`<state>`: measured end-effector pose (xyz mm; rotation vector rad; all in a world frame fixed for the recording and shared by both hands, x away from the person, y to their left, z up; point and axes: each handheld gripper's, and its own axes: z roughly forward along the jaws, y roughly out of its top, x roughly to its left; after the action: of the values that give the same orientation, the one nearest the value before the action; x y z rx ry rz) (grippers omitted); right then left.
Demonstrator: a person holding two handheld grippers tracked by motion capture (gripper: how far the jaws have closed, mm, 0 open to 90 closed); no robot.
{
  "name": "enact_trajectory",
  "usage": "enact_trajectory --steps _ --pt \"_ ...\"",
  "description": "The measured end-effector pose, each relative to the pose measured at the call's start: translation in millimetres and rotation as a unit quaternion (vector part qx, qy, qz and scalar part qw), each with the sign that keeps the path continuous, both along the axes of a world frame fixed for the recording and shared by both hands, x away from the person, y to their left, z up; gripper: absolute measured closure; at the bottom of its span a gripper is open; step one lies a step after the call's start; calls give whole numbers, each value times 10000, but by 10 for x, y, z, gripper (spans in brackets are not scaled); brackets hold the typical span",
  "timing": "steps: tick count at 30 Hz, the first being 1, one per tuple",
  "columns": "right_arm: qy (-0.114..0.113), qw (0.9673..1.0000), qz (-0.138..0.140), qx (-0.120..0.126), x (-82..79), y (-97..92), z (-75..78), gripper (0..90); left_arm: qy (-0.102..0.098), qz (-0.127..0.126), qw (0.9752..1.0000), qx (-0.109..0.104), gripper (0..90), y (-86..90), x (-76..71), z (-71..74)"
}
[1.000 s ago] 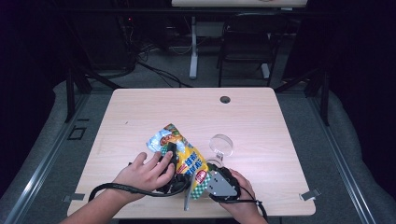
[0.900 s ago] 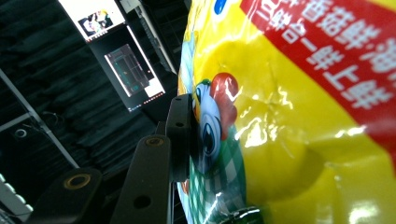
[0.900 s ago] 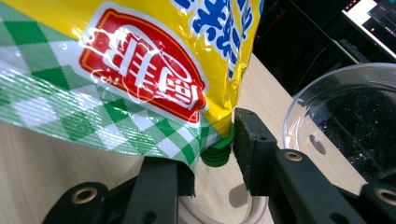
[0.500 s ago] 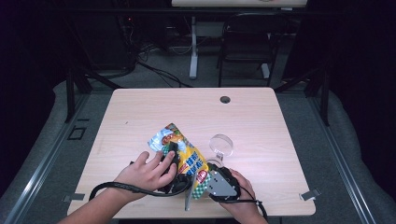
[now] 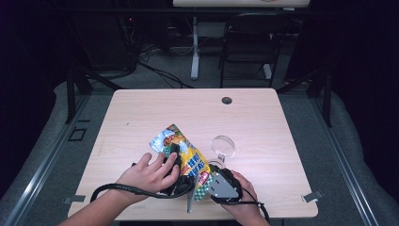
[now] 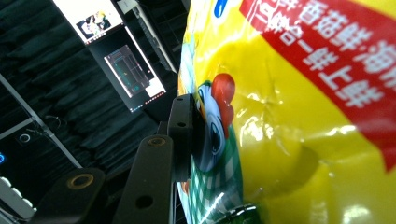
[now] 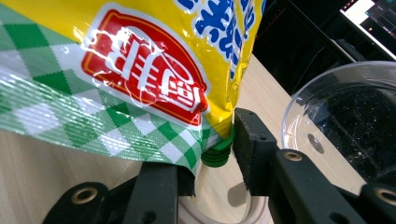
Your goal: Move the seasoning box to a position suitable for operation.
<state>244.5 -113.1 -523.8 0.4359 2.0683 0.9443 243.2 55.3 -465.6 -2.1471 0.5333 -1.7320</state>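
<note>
Snack bag (image 5: 186, 155) lies near the table's (image 5: 263, 117) front edge, both grippers clamped on it: left gripper (image 5: 175, 157) mid-bag, right gripper (image 7: 219, 140) at its green-checked end by the clear bowl (image 5: 223, 145). Likely pre-opening; next needs a steady pull apart

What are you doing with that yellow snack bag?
A person at a wooden table works on a yellow snack bag with a hand-held gripper in each hand. The left hand-held gripper presses a pad against the bag's side, and the right hand-held gripper sits at the bag's green-checked end, by a green cap. A clear round dish waits beside it.
</note>
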Motion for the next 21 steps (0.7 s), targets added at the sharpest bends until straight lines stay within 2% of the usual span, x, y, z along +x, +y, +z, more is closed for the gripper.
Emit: enact_trajectory --steps 13,14,21 --pt "1 10000 -2 1 10 1 -8 704 6 8 10000 64 720 -14 -7 12" --pt "14 10000 -7 6 9 0 -7 705 30 28 10000 8 719 -9 -10 8" --pt "26 10000 -3 11 10 5 -9 705 -3 2 9999 129 721 -23 -12 23"
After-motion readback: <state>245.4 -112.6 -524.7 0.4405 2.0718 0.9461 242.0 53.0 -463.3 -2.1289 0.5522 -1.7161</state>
